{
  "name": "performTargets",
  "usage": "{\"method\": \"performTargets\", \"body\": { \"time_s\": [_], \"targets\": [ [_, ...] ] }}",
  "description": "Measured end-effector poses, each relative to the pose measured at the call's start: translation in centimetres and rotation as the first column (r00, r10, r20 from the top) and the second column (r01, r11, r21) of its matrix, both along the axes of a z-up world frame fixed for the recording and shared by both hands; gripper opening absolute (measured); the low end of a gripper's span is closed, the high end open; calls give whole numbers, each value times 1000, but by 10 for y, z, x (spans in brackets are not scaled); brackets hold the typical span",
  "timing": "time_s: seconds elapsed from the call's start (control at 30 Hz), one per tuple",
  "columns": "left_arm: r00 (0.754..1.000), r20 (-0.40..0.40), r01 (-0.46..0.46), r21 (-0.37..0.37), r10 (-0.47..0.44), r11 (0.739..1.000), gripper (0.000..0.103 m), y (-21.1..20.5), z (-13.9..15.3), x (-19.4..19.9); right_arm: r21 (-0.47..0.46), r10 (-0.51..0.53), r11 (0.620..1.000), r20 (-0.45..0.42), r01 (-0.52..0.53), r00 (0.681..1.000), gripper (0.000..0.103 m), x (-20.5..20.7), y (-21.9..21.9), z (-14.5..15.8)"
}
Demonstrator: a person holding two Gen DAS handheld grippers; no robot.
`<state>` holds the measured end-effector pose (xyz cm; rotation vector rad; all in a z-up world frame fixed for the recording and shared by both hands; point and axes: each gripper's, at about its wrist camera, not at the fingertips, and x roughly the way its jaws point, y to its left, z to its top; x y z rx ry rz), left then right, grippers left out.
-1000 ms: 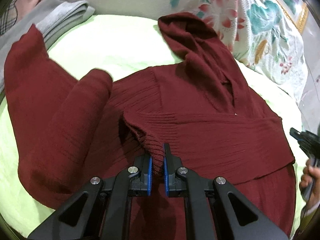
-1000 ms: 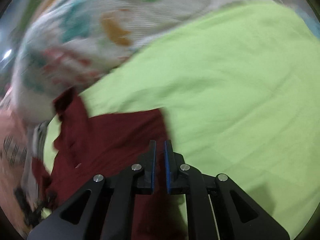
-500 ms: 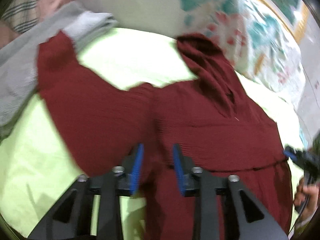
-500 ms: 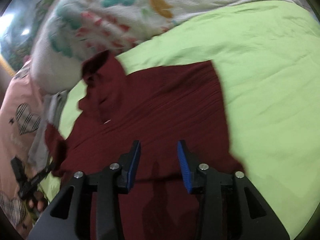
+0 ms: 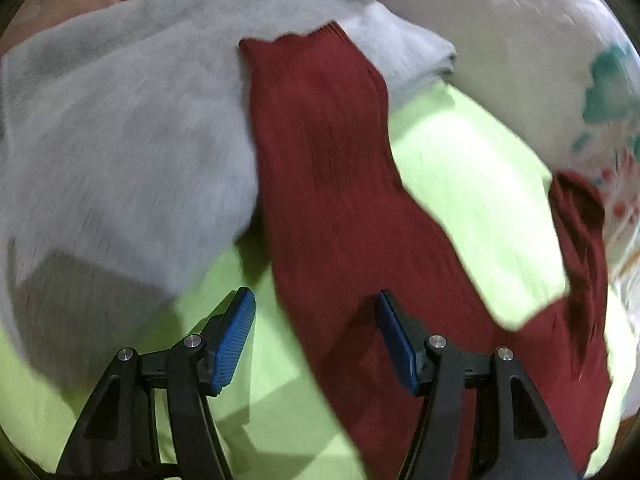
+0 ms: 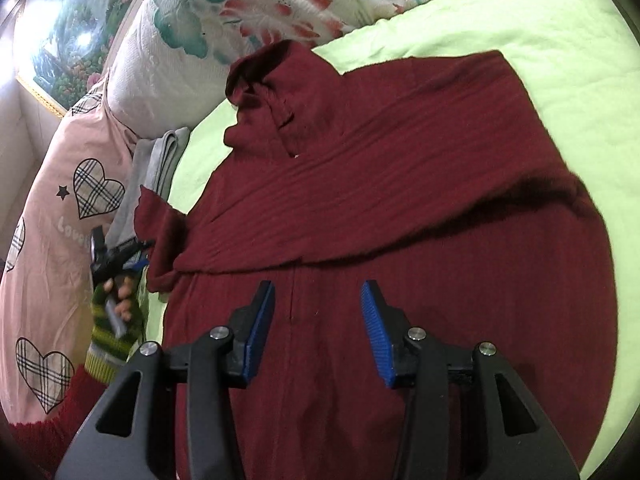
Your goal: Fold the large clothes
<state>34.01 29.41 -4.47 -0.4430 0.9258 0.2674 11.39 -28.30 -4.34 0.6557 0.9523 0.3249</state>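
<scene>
A dark red ribbed hooded sweater [image 6: 400,184] lies flat on the green sheet, hood [image 6: 276,72] toward the pillows, one sleeve folded across its chest. In the left wrist view its other sleeve [image 5: 328,160] stretches out, the cuff resting on a grey cloth. My left gripper [image 5: 316,340] hovers over that sleeve with its jaws opening and nothing pinched between them. My right gripper [image 6: 318,332] hangs above the sweater's lower body, its jaws also opening, gripping nothing. The left gripper [image 6: 138,254] also shows at the sweater's left edge, held by a hand in a striped cuff.
A folded grey cloth [image 5: 120,120] lies at the sheet's far left edge. A floral pillow [image 6: 240,20] and a pink pillow with plaid hearts [image 6: 52,220] border the green sheet [image 6: 540,12]. A framed painting [image 6: 60,40] hangs behind.
Both grippers went from shut to open. The left one let go of the sleeve cuff and swung left over the stretched-out sleeve. The right one drew back over the sweater's body.
</scene>
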Motion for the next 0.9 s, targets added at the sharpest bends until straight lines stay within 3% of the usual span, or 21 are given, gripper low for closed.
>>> {"method": "performTargets", "body": {
  "time_s": [0.1,0.17,0.27,0.43,0.6,0.73,0.9],
  "targets": [
    [999,32,-27,8,27,1000,54,9,7,19,-3,-5,1000,-13,4,1000,46,-4,3,-1],
    [999,34,-28,32,27,999,2,11,12,27,-2,-5,1000,-16,5,1000,46,-7,3,-1],
    [995,96,-15,41,11,999,2,0,26,18,4,-15,1000,-14,15,1000,46,-12,1,-1],
    [973,210,80,86,-96,993,2,-45,56,-18,27,-40,999,-3,40,999,46,-14,-4,-1],
    [931,279,224,80,-238,971,2,-110,81,-48,44,-65,997,13,64,998,46,-21,-8,3],
    [868,333,371,59,-369,927,2,-180,101,-65,50,-90,995,19,89,996,46,-29,-18,5],
    [789,299,533,102,-537,840,2,-282,91,-71,59,-149,987,22,147,989,46,-36,-38,3]
  ]
}}
